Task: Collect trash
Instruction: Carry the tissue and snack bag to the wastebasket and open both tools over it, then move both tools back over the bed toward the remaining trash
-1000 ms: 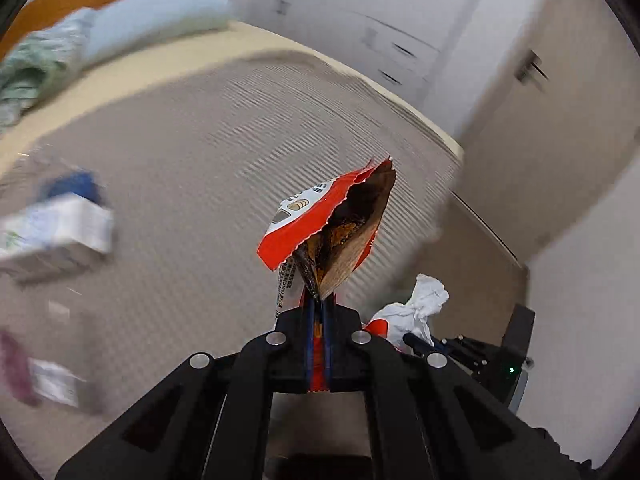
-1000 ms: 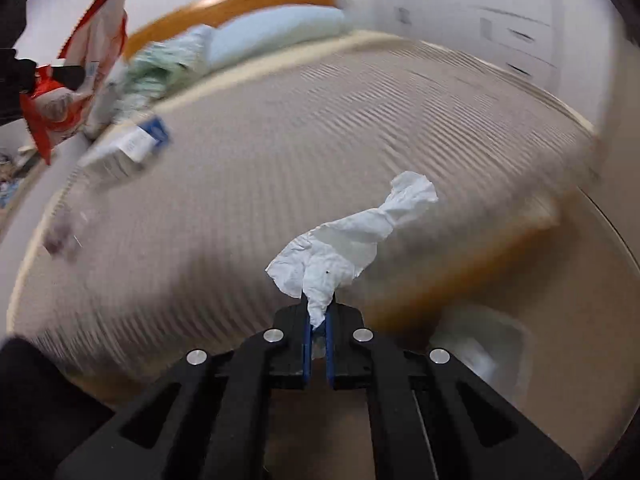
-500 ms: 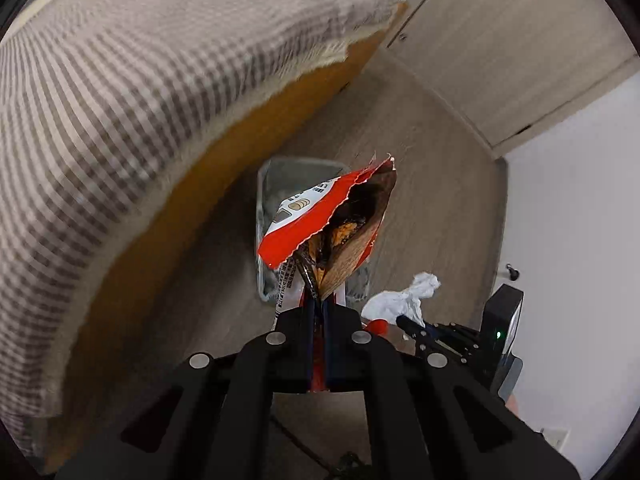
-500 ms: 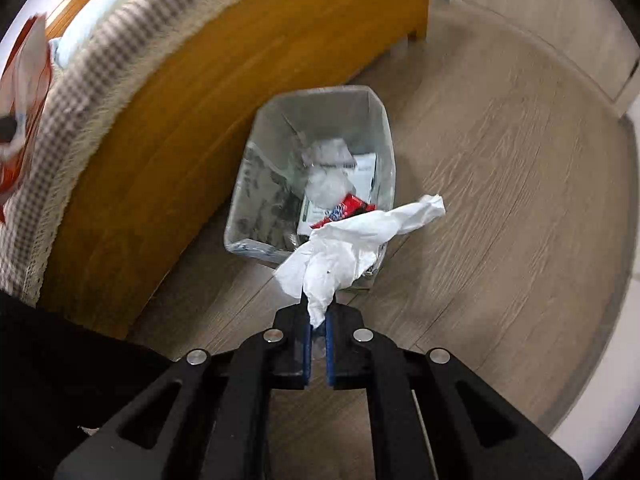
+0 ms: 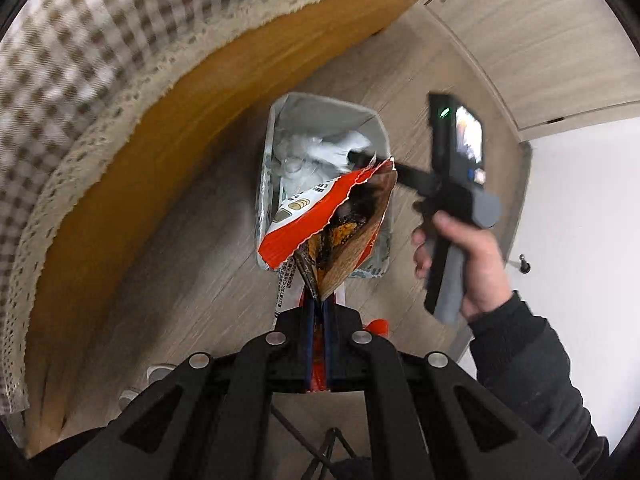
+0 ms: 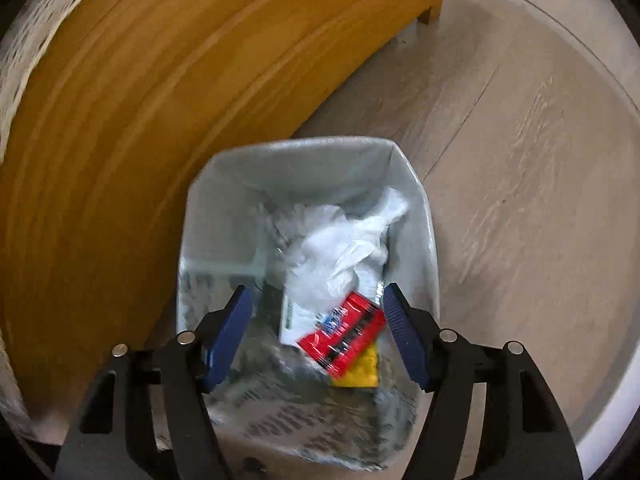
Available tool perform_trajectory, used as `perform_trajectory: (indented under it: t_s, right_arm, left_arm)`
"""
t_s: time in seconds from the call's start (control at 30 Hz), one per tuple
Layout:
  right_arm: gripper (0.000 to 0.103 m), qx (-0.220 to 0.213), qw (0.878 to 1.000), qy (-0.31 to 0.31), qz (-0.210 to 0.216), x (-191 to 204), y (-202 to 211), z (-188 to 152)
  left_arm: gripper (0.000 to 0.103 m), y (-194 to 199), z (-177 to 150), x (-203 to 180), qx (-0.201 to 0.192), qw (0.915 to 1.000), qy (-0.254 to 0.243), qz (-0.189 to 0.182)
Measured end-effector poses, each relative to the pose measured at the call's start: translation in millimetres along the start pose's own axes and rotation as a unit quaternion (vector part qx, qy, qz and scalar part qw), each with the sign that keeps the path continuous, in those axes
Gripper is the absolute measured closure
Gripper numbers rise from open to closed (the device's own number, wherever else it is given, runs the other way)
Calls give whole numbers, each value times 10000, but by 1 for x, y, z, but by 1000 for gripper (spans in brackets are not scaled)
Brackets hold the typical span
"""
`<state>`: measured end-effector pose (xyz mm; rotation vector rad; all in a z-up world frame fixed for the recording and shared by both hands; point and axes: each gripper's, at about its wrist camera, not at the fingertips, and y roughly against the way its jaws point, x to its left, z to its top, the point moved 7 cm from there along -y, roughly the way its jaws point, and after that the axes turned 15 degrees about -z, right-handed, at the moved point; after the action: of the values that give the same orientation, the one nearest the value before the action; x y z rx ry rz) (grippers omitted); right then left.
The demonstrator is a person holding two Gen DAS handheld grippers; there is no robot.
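Note:
My left gripper (image 5: 318,312) is shut on a torn red snack bag (image 5: 320,216) and holds it up over the floor, near the bin (image 5: 328,114). My right gripper (image 6: 316,324) is open and empty, right above the clear-lined trash bin (image 6: 304,152). A crumpled white tissue (image 6: 344,252) lies inside the bin on top of a red wrapper (image 6: 344,336) and a yellow piece (image 6: 360,368). In the left wrist view the right gripper's handle (image 5: 452,200), held by a hand, reaches over the bin.
The wooden bed frame (image 6: 160,80) stands close to the bin's left side, with a checked bedspread (image 5: 80,60) hanging over it. Wood-look floor (image 6: 520,160) stretches to the right. A pale cabinet door (image 5: 540,40) and a white wall (image 5: 580,240) stand beyond.
Both grippers swung from the bed down to the bin. My right gripper opened and the white tissue dropped into the bin. The left gripper still holds the snack bag.

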<state>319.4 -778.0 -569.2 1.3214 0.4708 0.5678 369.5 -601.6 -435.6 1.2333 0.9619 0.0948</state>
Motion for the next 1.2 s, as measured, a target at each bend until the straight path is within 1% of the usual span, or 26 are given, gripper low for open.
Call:
perform_trajectory:
  t_s: [0.07,0.13,0.2,0.23,0.27,0.33,0.37,0.4,0.43,0.47,0.5,0.53,0.57,0.6,0.63,0.67,0.7,0.73,0.8,0.93,1.0,1.03,1.07,1.1,1.17,1.2]
  right_arm:
    - [38,-96,9998,-147,-4,-8,5,-3]
    - [38,-171,9995,-268,71,-17,10,-6]
    - [38,-235,9981,-560,110,-32,21,-19]
    - [38,-262,9962,-808,190,-45,29,-30]
    - [38,-266,9944,-992,241,-53,32,-39]
    - [38,-233,9877,-1514,327,-75,43,-62]
    - [38,-171,9829,-1801,353,-90,48,-81]
    - [38,-116,9811,-1904,315,-98,50,-91]
    - [38,-66,9797,-1988,246,-106,53,-102]
    - [37,-47,9773,-2112,165,-116,57,-115]
    - [38,-25,9752,-2210,134,-124,60,-124]
    - [38,17,9746,-2237,137,-128,61,-130]
    - [37,59,9757,-2187,110,-131,62,-135]
    - [38,55,9782,-2074,28,-130,64,-138]
    - [38,33,9818,-1897,-57,-127,66,-137]
    - [38,14,9839,-1786,-73,-123,67,-134]
    - [38,3,9847,-1742,-57,-118,66,-132]
    - [38,4,9853,-1706,-26,-113,65,-129]
    - [38,5,9877,-1566,7,-99,63,-120]
    - [38,-76,9917,-1277,113,-67,71,-108]
    - [38,-154,9930,-1166,89,-59,76,-104]
    - [38,-185,9932,-1143,95,-58,81,-102]
    - [38,-237,9932,-1132,132,-56,87,-100]
    - [38,-286,9931,-1128,165,-55,94,-99]
    - [37,-341,9936,-1068,164,-51,103,-98]
    - [38,-383,9940,-1012,149,-47,106,-97]
  left_arm:
    - [101,-10,4,5,177,9998,14,105]
    - [101,-28,9,11,443,9988,62,213]
    - [101,-45,20,11,665,9973,82,309]
    - [101,-52,25,10,732,9968,88,297]
    - [101,-65,36,7,787,9967,59,200]
    - [97,-95,55,2,871,9962,-17,3]
    - [91,-105,59,0,884,9960,-31,-96]
    - [71,-120,62,-2,900,9958,-23,-172]
    - [58,-132,64,-2,911,9957,-1,-141]
    - [42,-144,66,-1,790,9968,42,-70]
    - [34,-147,67,-1,656,9978,84,-96]
    - [32,-150,67,-1,498,9986,154,-109]
    - [32,-152,66,-4,510,9984,169,-155]
    - [32,-152,64,-7,610,9978,133,-203]
    - [32,-151,63,-11,736,9970,58,-221]
    - [32,-147,63,-13,803,9966,-75,-159]
    - [31,-140,64,-14,763,9969,-200,-4]
    - [30,-130,67,-13,691,9970,-272,237]
    - [27,-115,69,-12,585,9973,-236,388]
    - [27,-77,66,-11,430,9986,-65,284]
    - [27,-61,62,-10,321,9988,-106,360]
    - [27,-51,59,-13,221,9989,-159,389]
    - [27,-33,55,-19,-4,9988,-284,399]
    - [27,-21,52,-23,-136,9985,-379,372]
    - [27,5,42,-34,-427,9972,-580,200]
    - [27,15,38,-37,-486,9969,-599,170]
